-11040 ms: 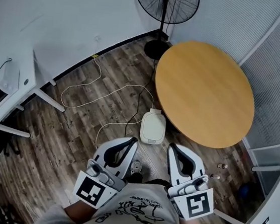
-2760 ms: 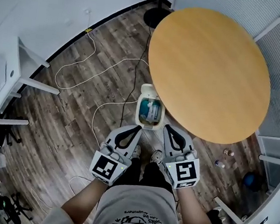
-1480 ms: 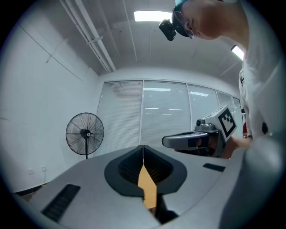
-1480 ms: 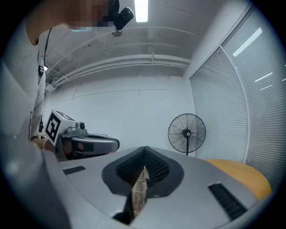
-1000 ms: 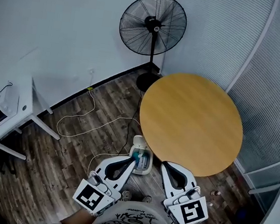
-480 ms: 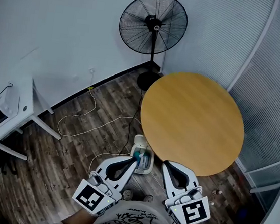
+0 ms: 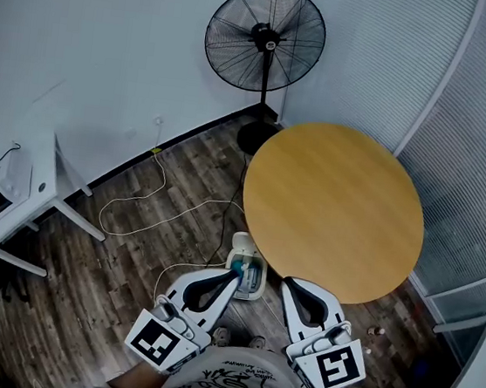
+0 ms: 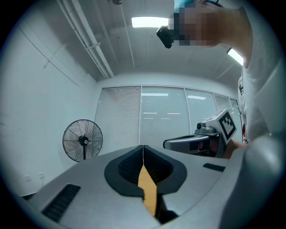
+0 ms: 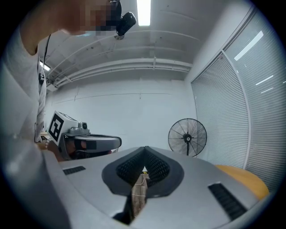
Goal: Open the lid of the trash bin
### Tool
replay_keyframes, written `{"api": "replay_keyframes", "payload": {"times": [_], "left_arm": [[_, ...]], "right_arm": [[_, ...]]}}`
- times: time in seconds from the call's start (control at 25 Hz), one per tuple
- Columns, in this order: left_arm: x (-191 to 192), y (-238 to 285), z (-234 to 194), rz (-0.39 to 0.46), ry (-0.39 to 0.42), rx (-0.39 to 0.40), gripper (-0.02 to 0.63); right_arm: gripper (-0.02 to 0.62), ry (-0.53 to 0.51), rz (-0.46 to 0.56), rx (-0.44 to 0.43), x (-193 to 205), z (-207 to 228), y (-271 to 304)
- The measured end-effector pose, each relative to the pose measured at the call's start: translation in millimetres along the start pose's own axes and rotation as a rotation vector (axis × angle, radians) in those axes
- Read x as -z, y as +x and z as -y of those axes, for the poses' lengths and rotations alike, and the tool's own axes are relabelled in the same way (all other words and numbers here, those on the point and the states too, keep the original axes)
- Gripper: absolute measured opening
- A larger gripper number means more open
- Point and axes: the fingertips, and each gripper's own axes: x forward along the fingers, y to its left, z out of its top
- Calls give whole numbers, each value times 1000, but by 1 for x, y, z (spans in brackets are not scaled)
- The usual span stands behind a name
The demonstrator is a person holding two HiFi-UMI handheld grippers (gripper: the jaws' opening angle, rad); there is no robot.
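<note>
Two sets of fingers (image 8: 127, 172) were clenched, nothing grasped: left gripper (image 7: 233, 271), right gripper (image 7: 287, 283). Trash bin (image 7: 245, 281) was seen on floor (image 7: 147, 256), lower centre of frame, long axis up-frame, between tips, left gripper nearer. Lid (image 7: 241, 242) was judged already raised at far end.

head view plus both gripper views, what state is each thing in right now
trash bin: open, contents showing
lid: tipped up at the far edge
left gripper: jaws together, nothing between them
right gripper: jaws together, nothing between them
fan: upright, blades look still
cable: loose on the floor
</note>
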Motion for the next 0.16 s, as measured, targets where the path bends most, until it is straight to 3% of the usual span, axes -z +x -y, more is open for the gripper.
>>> {"api": "replay_keyframes", "payload": {"times": [0.16], "left_arm": [[-1, 5, 0, 7, -3, 6, 21]], "right_arm": [[6, 0, -1, -1, 1, 4, 1]]}}
